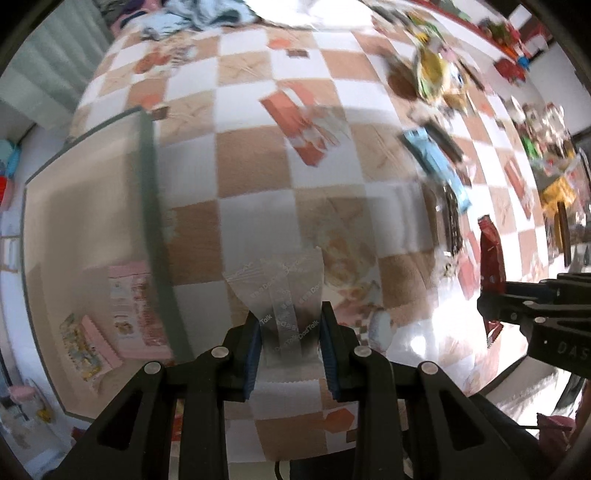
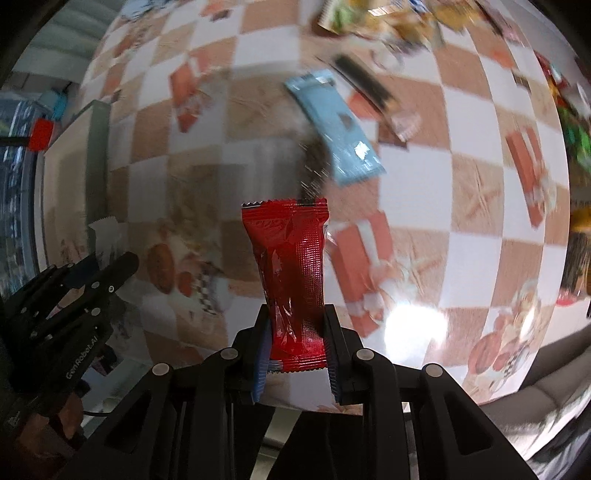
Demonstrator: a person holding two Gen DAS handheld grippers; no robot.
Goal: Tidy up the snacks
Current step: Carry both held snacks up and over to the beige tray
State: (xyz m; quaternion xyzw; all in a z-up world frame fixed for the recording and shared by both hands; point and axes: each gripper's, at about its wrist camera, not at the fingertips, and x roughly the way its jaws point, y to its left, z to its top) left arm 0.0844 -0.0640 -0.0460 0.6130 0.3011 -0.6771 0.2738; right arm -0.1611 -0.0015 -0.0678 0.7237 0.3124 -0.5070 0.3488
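The left gripper [image 1: 290, 332] is clenched on a clear packet [image 1: 284, 295], held by its lower end so it hangs free just right of the box [image 1: 147, 192]. The right gripper [image 2: 297, 347] grasps a red packet [image 2: 291, 273] the same way, further right of the box, probably so both can drop into it beside the pink snacks [image 1: 129, 306].

Work surface: table covered with a checked cloth [image 1: 251, 162], tan and white squares, some printed with orange-red gift-box and food motifs. Strong light glare on the cloth at near right [image 2: 410, 317]. Far end: crumpled blue fabric [image 1: 207, 14], blurred. Far left: pale ribbed surface [image 1: 48, 55], curtain or wall, cannot tell which. Near right corner: grey upholstered seat [image 2: 554, 384], partly visible.
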